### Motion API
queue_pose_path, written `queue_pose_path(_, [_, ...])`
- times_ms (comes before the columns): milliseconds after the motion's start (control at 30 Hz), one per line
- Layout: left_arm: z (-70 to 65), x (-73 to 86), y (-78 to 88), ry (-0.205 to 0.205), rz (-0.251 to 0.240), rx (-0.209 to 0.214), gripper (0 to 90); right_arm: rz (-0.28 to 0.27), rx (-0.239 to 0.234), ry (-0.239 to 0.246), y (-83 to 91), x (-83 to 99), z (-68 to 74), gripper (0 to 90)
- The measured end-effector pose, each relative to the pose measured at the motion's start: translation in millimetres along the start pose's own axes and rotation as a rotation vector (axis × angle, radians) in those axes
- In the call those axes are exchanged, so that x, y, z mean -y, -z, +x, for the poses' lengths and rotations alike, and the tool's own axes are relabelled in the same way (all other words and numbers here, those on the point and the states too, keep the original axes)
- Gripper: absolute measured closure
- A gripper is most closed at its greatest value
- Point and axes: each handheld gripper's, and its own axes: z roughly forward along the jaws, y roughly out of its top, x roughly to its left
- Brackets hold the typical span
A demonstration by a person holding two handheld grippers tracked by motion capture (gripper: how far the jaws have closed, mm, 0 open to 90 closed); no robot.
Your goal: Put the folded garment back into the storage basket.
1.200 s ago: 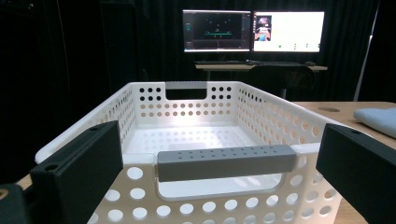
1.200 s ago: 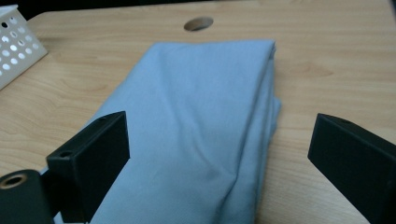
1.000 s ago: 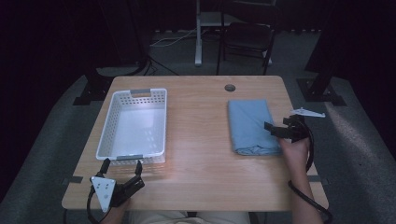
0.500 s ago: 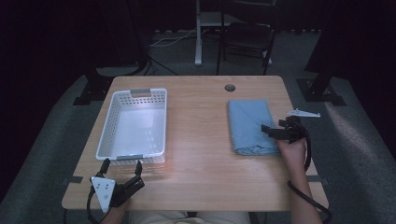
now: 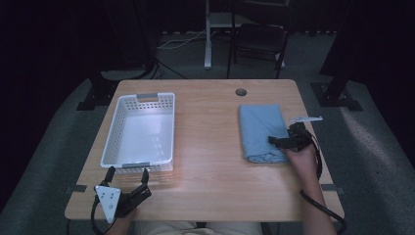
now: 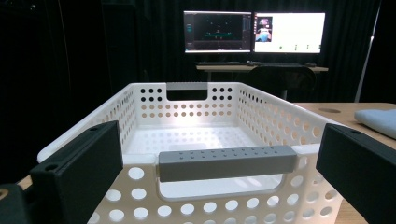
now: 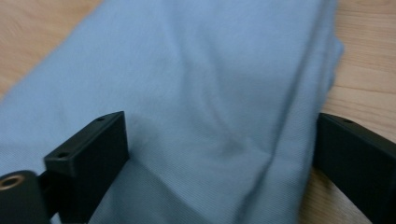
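Note:
A folded light-blue cloth (image 5: 262, 129) lies on the right half of the wooden table (image 5: 210, 147). My right gripper (image 5: 276, 142) is open at the cloth's right near edge. In the right gripper view the cloth (image 7: 196, 93) lies between the spread jaws, one jaw over the fabric and the other over bare wood beside the folded edge. A white perforated basket (image 5: 139, 132) stands empty on the left. My left gripper (image 5: 127, 172) is open just in front of the basket's near wall, and its view faces the basket's grey handle (image 6: 228, 162).
A small round hole (image 5: 240, 91) sits in the table near the far edge. A dark chair (image 5: 259, 36) and a white post (image 5: 208, 34) stand on the floor behind the table. Two lit monitors (image 6: 254, 32) glow on a desk in the left gripper view.
My right gripper has slid left and nearer, farther onto the near right part of the cloth. The left gripper and the basket have stayed still.

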Motion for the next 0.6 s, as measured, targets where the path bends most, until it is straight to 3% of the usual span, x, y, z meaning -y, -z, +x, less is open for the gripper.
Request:
queue_pose_path(67, [0.2,0.0,0.3,-0.001,0.001,0.003,1.8,0.020,0.012,0.033,-2.4,-1.1,3.6,0.7])
queue_pose_path(233, [0.4,0.0,0.5,-0.002,0.003,0.004,1.8,0.023,0.014,0.037,-3.1,-1.2,4.3,0.8])
queue_pose_path(367, [0.3,-0.2,-0.1,-0.003,0.007,0.004,1.7,0.001,0.019,0.056,-0.9,0.6,7.1,14.7])
queue_pose_path(600, [0.2,-0.2,-0.2,-0.004,0.008,0.002,1.8,-0.022,-0.065,0.063,3.9,3.2,4.9,40.8])
